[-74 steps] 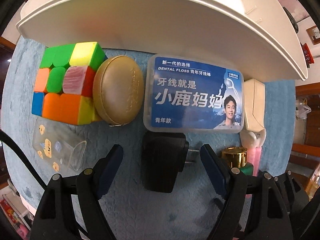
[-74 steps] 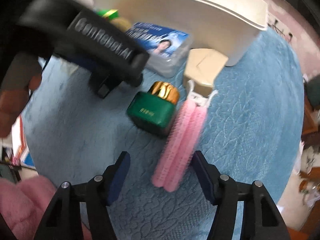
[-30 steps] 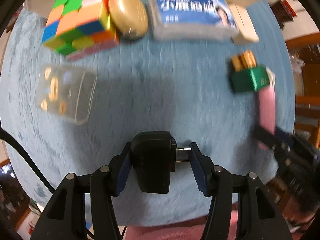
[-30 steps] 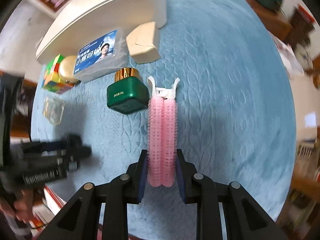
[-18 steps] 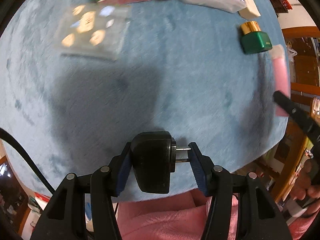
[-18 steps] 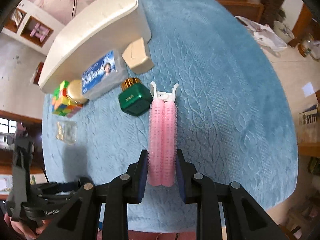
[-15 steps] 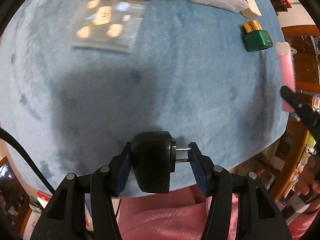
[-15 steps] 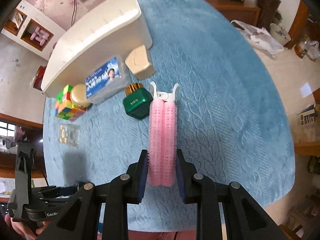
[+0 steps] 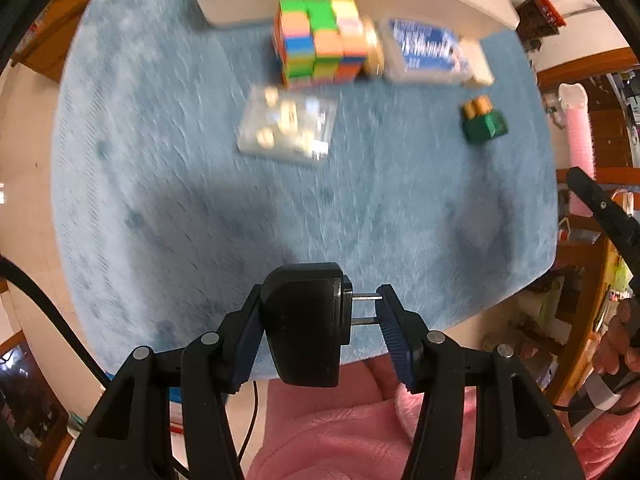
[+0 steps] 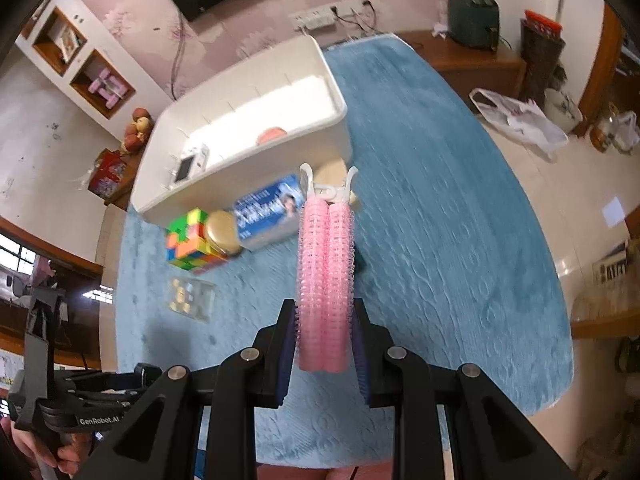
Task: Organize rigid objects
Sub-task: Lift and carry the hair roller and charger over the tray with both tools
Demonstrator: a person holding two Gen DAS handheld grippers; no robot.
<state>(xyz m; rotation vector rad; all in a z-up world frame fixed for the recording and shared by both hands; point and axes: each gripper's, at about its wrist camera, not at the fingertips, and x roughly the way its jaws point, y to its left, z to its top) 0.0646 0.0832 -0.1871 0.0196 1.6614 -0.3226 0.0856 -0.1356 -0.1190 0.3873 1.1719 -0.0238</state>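
My left gripper [image 9: 320,312] is shut on a black plug adapter [image 9: 306,322], its two metal prongs pointing right, held well above the near edge of the blue mat [image 9: 180,200]. My right gripper [image 10: 325,334] is shut on a pink hair-roller clip [image 10: 325,272] with a white clip end, lifted high over the mat [image 10: 440,220]. The same pink clip [image 9: 579,136] shows at the right edge of the left wrist view. A white bin [image 10: 256,128] stands at the far end of the mat, with a small white device and a round pink item inside.
In front of the bin lie a colour cube [image 9: 316,44], a gold oval case [image 10: 222,234], a blue-labelled floss box [image 10: 268,208], a clear plastic box [image 9: 286,128] and a green bottle with a gold cap [image 9: 482,120]. A pink-sleeved person sits at the mat's near edge.
Both grippers have risen with their loads, so the mat and its objects look smaller and farther. The right wrist view has tilted up, and the bin's inside and the room walls now show.
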